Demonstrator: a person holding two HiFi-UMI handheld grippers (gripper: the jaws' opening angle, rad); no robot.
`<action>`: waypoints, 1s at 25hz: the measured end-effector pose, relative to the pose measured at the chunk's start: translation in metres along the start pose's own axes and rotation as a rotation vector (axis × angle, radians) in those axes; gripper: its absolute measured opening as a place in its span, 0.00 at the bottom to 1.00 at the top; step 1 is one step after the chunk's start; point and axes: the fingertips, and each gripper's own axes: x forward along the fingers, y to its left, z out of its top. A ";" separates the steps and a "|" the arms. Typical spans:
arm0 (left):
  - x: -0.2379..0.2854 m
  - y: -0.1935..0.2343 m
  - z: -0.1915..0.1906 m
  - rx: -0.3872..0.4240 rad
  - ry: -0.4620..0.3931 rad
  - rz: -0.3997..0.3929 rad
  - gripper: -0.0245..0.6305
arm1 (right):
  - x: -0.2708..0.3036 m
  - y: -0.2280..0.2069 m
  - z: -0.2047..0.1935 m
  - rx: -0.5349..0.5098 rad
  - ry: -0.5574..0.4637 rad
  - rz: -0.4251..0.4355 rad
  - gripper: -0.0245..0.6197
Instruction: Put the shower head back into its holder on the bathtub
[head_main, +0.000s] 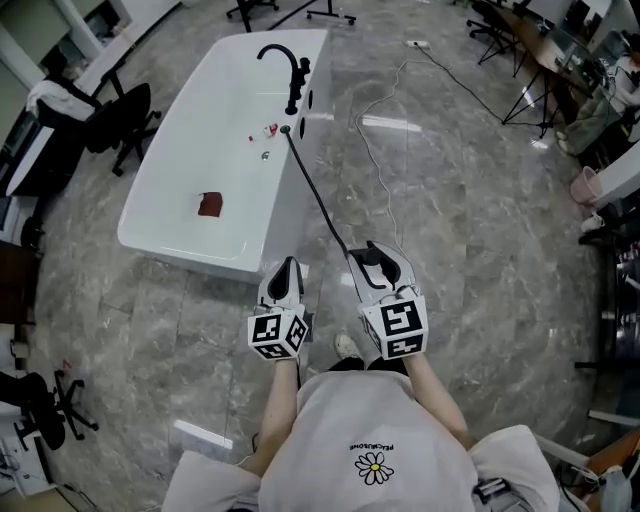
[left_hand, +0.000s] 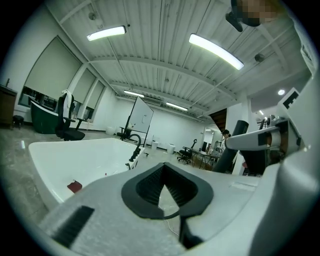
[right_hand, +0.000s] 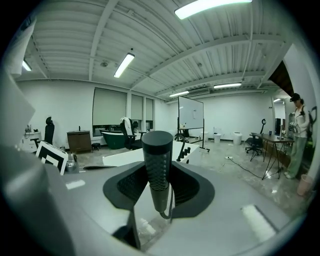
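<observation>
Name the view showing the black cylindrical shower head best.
Right gripper view: the shower head fills the centre, clamped in the right gripper, nozzles clear. Head view shows only its tip and black hose; left gripper view, perhaps a dark shape.

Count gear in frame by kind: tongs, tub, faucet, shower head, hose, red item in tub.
Tongs: 2 (left tongs, right tongs)
Bathtub: 1
Black faucet: 1
Shower head: 1, in the right tongs
Hose: 1
Red item in tub: 1
Total: 7
</observation>
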 end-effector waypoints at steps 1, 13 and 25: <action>0.006 0.000 0.002 -0.002 0.000 -0.004 0.04 | 0.005 -0.004 0.000 0.006 0.005 0.003 0.26; 0.036 0.031 -0.010 -0.033 0.043 0.098 0.04 | 0.084 -0.014 0.038 -0.030 -0.027 0.124 0.26; 0.205 0.137 0.054 0.023 0.034 0.193 0.04 | 0.297 -0.070 0.087 -0.013 -0.028 0.217 0.26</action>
